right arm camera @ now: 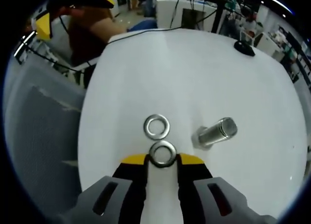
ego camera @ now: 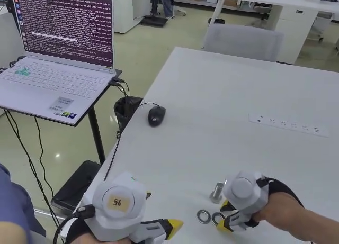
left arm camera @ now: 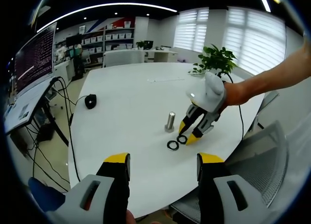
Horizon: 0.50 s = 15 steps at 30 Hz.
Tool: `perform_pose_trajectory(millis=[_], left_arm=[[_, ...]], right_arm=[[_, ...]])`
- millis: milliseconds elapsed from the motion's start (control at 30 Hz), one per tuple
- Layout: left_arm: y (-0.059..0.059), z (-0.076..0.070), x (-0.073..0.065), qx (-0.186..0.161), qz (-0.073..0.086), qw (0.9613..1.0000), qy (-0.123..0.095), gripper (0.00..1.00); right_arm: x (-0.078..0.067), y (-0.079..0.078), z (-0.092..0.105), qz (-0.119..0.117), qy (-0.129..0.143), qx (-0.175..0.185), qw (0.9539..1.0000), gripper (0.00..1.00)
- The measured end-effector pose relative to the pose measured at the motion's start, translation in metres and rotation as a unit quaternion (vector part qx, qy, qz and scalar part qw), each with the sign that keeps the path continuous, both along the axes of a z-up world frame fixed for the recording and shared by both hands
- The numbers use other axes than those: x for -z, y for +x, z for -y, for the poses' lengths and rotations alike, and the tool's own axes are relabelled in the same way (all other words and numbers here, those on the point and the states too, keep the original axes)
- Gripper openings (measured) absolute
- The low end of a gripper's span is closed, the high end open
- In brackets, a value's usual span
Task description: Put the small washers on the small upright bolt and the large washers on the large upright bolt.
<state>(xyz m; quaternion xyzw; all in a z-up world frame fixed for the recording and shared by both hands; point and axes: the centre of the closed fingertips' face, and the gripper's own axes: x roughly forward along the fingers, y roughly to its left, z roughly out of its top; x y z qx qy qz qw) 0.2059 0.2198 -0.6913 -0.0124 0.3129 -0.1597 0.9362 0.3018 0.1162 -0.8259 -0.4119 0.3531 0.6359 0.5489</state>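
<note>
Washers (right arm camera: 157, 126): bright, polished metal. Bolt (right arm camera: 217, 132): smooth, satin-grey metal. Table (right arm camera: 194, 68): smooth, matt white top. Right gripper (right arm camera: 163, 161): matt white plastic body, yellow-and-black tips.

Desk (ego camera: 212, 122): white
Washers (right arm camera: 157, 127): silver
Bolt (right arm camera: 216, 132): silver-grey
Left gripper (left arm camera: 164, 158), right gripper (right arm camera: 163, 160): yellow tips, black fingers, pale grey bodies
Mouse (ego camera: 156, 116): black
Laptop screen (ego camera: 66, 24): dark, seemingly purple, with pale text

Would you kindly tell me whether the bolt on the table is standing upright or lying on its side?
Upright: the bolt stands on its wider end on the table, with its shaft pointing straight up.
</note>
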Motion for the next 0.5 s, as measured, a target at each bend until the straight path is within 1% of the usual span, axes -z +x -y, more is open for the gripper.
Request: perform_pose_trajectory(millis=[167, 300, 367, 433, 500], left_arm=[[0.001, 0.002, 0.000, 0.005, 0.000, 1.0000, 0.000, 0.55], [0.000, -0.001, 0.000, 0.003, 0.000, 1.0000, 0.001, 0.55], [-0.001, -0.003, 0.000, 0.001, -0.001, 1.0000, 0.002, 0.55], [-0.002, -0.006, 0.001, -0.001, -0.002, 1.0000, 0.003, 0.55], [-0.002, -0.007, 0.000, -0.004, -0.002, 1.0000, 0.001, 0.55]], right_arm=[[-0.001, -0.005, 0.002, -0.004, -0.004, 0.008, 1.0000, 0.23], [-0.002, -0.005, 0.008, -0.002, -0.005, 0.017, 0.9998, 0.23], [-0.002, -0.003, 0.013, -0.002, -0.002, 0.029, 0.9996, 0.23], [-0.005, -0.002, 0.015, -0.008, 0.007, 0.045, 0.9989, 0.23], [-0.008, 0.002, 0.019, -0.007, 0.012, 0.060, 0.9981, 0.23]])
